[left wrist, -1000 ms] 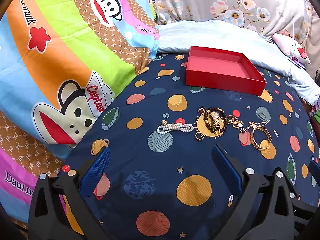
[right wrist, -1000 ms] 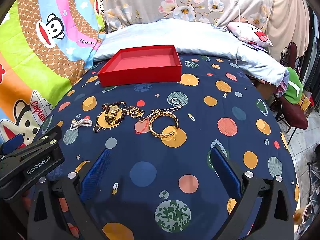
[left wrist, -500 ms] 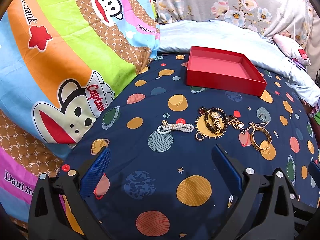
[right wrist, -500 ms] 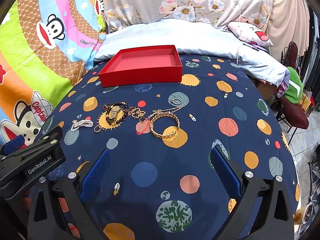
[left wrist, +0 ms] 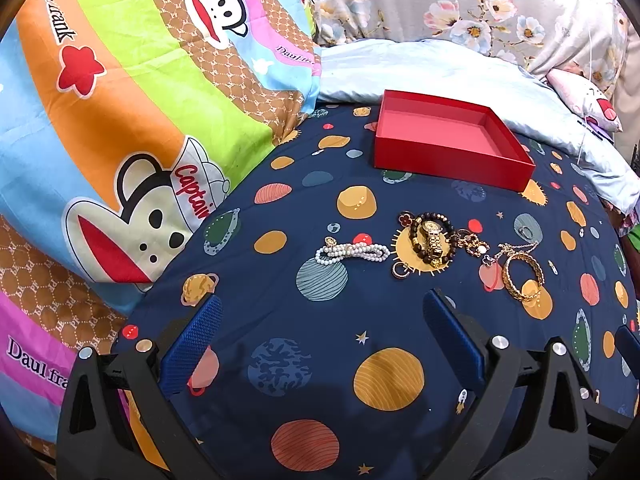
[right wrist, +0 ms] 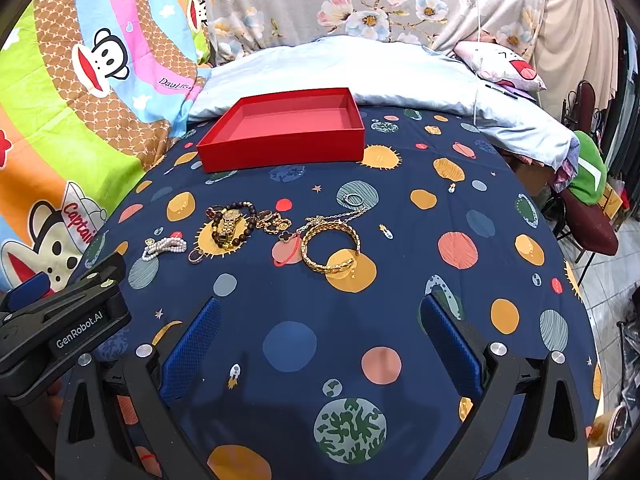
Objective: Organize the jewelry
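Observation:
An empty red box (left wrist: pixel 448 140) (right wrist: pixel 284 128) sits at the back of a navy planet-print sheet. In front of it lie a pearl bracelet (left wrist: pixel 354 252) (right wrist: pixel 164 247), a gold watch inside a dark bead bracelet (left wrist: pixel 432 238) (right wrist: pixel 230 226), a clover chain (left wrist: pixel 474 242) (right wrist: pixel 278 226), a gold bangle (left wrist: pixel 522 276) (right wrist: pixel 330 246) and a small ring (right wrist: pixel 354 199). My left gripper (left wrist: pixel 320 336) is open and empty, short of the pearls. My right gripper (right wrist: pixel 320 336) is open and empty, short of the bangle.
A colourful cartoon quilt (left wrist: pixel 120 120) rises on the left. A pale blue pillow (right wrist: pixel 360 72) and floral fabric (right wrist: pixel 360 0) lie behind the box. The bed edge drops off on the right, with a chair (right wrist: pixel 588 216) beyond. The left gripper's body (right wrist: pixel 60 320) shows at the right wrist view's lower left.
Both grippers have edged slightly forward toward the jewelry. Nothing on the sheet has moved.

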`<state>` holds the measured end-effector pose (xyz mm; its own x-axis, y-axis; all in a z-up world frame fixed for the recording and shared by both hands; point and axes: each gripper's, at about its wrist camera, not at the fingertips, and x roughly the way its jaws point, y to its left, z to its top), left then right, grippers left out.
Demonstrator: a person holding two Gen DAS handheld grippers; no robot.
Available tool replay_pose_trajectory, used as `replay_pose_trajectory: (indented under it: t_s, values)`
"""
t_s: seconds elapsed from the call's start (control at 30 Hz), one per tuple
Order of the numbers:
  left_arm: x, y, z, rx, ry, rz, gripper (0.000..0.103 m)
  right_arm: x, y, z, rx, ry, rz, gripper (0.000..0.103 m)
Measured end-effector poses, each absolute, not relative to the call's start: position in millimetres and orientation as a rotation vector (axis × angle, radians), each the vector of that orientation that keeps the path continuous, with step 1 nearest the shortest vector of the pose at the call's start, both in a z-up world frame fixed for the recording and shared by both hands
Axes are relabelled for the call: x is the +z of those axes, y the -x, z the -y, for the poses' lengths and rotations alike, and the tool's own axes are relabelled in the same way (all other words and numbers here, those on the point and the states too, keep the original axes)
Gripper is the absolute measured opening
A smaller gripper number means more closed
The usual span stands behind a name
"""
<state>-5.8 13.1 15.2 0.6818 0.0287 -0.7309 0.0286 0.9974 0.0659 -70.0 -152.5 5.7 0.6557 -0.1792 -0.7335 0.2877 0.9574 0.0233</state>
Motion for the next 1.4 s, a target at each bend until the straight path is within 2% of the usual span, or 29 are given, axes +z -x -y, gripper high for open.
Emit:
replay_pose_trajectory:
  t_s: [0.8,1.2,1.4]
  values:
    - [-0.3,-0.8,-12.3,-0.018,-0.076,-0.862,0.098,-12.1,65.6,164.5,-0.265,-0.161,-0.842,0.098]
    - [-33.2,-33.9,-44.1,0.092,-0.043,-0.948,0.098,-43.6,11.2,193.3,-0.228,-0.227,-0.901,0.098]
    - [-43.1,-46.9,-49.0,0.064,-0.022,-0.965,0.098,-58.5,-15.3,197.9,-0.196,-0.235,-0.934,0.087]
